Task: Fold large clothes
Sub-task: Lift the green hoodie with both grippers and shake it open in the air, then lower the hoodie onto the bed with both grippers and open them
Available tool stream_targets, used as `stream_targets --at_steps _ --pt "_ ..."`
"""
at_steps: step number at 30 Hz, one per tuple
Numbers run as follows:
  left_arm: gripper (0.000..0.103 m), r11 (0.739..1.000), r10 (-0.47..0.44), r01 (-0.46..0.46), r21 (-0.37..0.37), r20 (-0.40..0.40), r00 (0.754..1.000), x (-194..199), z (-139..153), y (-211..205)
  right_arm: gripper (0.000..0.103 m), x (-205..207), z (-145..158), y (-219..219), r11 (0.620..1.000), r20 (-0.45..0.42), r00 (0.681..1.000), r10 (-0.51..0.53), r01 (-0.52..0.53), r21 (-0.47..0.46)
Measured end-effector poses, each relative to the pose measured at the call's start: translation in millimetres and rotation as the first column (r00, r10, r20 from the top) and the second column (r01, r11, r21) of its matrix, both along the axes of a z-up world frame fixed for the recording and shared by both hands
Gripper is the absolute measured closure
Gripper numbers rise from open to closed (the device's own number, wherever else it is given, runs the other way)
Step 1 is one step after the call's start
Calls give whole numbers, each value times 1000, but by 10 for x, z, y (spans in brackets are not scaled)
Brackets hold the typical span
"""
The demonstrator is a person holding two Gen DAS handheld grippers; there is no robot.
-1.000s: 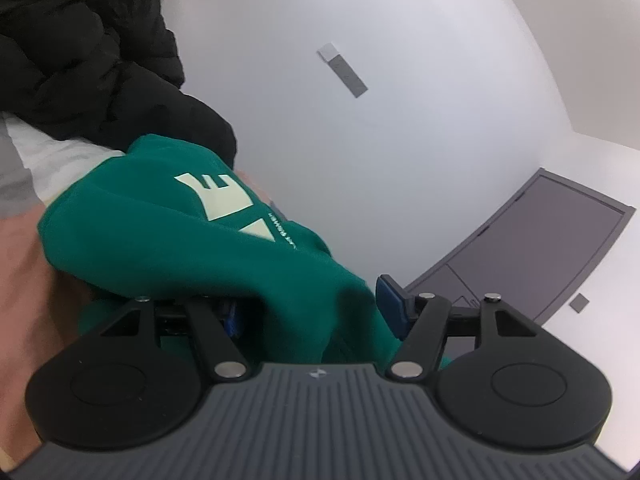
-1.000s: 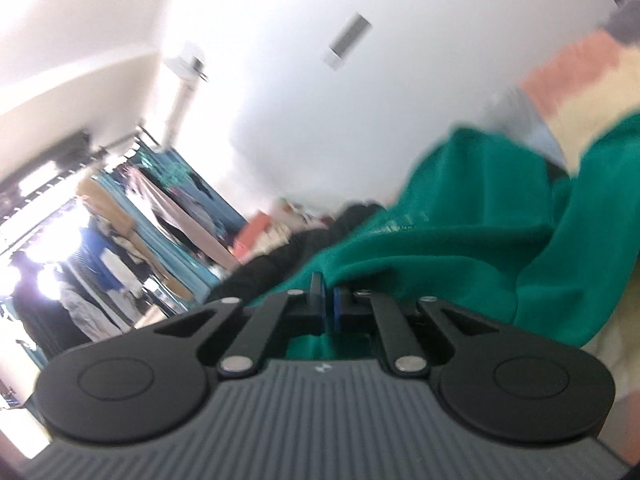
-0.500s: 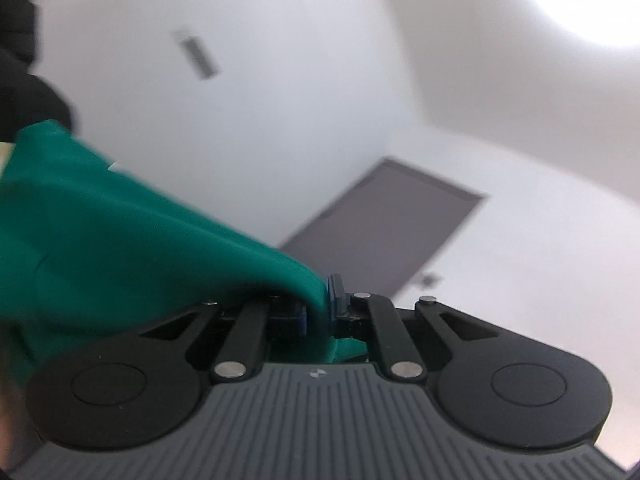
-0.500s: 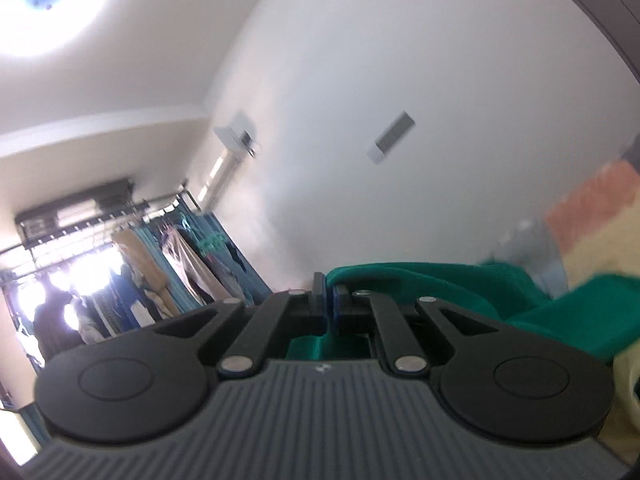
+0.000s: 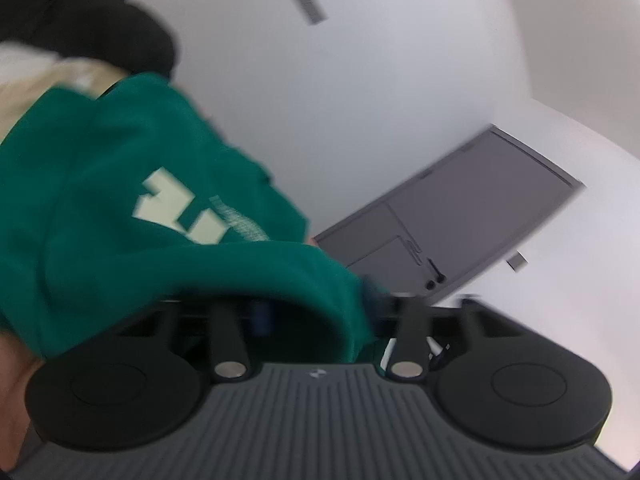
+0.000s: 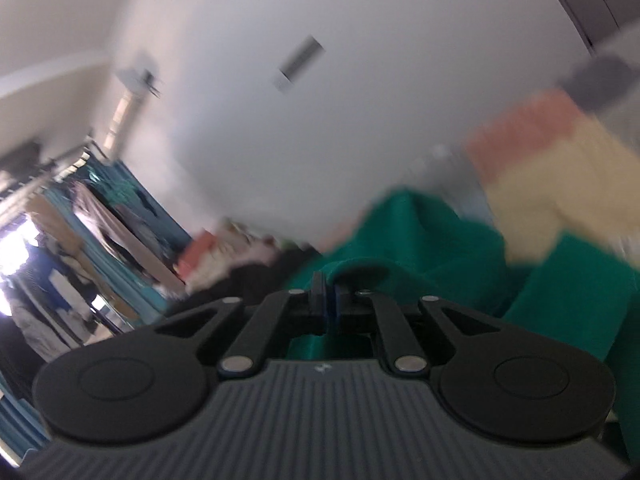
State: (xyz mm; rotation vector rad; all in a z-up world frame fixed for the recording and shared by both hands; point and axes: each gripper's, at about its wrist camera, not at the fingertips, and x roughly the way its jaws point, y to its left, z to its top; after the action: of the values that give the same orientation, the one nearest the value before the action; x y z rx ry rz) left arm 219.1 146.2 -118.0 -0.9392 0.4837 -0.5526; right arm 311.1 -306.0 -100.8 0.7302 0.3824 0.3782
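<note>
A green sweatshirt (image 5: pixel 120 208) with a cream print fills the left of the left wrist view and bulges over the left gripper (image 5: pixel 316 312). Its jaws are opening and stand well apart, with a fold of the green cloth lying loose between them. In the right wrist view the same green sweatshirt (image 6: pixel 440 248) spreads to the right, and the right gripper (image 6: pixel 326 300) is shut on a thin fold of it at its fingertips. Both views are blurred by motion.
A black padded jacket (image 5: pixel 80 12) lies at the upper left behind the sweatshirt. A grey door (image 5: pixel 460 216) is set in the white wall. A pink and yellow blanket (image 6: pixel 532 168) lies under the clothes. A rack of hanging clothes (image 6: pixel 100 220) stands far left.
The left jaws, shut on the green cloth half a second ago, have spread apart again. The right gripper has stayed shut on the cloth while both views swung sideways.
</note>
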Motion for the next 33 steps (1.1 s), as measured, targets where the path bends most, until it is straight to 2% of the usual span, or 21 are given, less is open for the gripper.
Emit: stream_targets --at_steps 2,4,5,7,8,11,13,15,17,18,20,23,27,28,29,30,31,32,33 --pt "37 1000 1 -1 -3 -34 999 98 -26 2 91 100 -200 35 999 -70 997 22 -20 30" --pt "33 1000 9 -9 4 -70 997 149 -47 15 70 116 -308 86 998 -120 992 35 -29 49" --pt "32 1000 10 -9 8 -77 997 151 -51 21 49 97 -332 91 998 -127 991 42 -35 57" --pt "26 1000 21 -20 22 -91 996 112 -54 24 27 0 -327 121 997 -121 991 66 -59 56" --pt "26 999 25 -22 27 -101 995 109 -56 36 26 -38 -311 140 997 -117 991 72 -68 41" --pt "22 1000 15 -14 13 -105 994 -56 -14 -139 26 -144 -249 233 992 -126 985 122 -125 -18" --pt "17 1000 17 -15 21 -123 992 -76 -24 -175 26 -165 -324 253 988 -147 979 141 -150 -48" --pt "17 1000 1 3 31 -138 990 -14 -58 -239 24 -120 -344 334 983 -161 979 127 -146 -111" --pt "17 998 -26 32 47 -137 990 17 -78 -306 22 -43 -365 447 966 -166 982 86 -123 -229" --pt "17 997 -31 41 64 -141 990 42 -93 -348 21 9 -379 492 959 -171 982 79 -122 -256" --pt "17 994 -40 54 92 -145 989 110 -137 -428 17 136 -452 552 959 -189 979 78 -126 -255" --pt "18 992 -24 40 121 -132 991 204 -217 -492 17 298 -605 623 954 -240 961 136 -192 -232" --pt "18 995 -20 29 95 -100 995 359 -254 -579 17 383 -786 717 941 -269 941 203 -264 -212" --pt "21 993 -19 29 110 -84 996 386 -248 -603 20 400 -816 733 939 -274 939 206 -269 -215" --pt "26 990 -8 18 136 -77 997 404 -244 -620 30 409 -826 730 940 -276 939 207 -269 -208" --pt "37 986 5 9 164 -85 996 417 -250 -626 44 413 -829 717 943 -278 937 210 -269 -196" --pt "51 984 9 8 176 -97 995 422 -261 -617 52 405 -834 691 947 -280 936 212 -268 -180" --pt "58 984 14 5 176 -107 994 416 -274 -593 64 380 -827 665 950 -278 937 210 -263 -168" --pt "70 985 23 -4 171 -108 994 394 -275 -562 66 346 -809 636 953 -271 939 211 -259 -157"
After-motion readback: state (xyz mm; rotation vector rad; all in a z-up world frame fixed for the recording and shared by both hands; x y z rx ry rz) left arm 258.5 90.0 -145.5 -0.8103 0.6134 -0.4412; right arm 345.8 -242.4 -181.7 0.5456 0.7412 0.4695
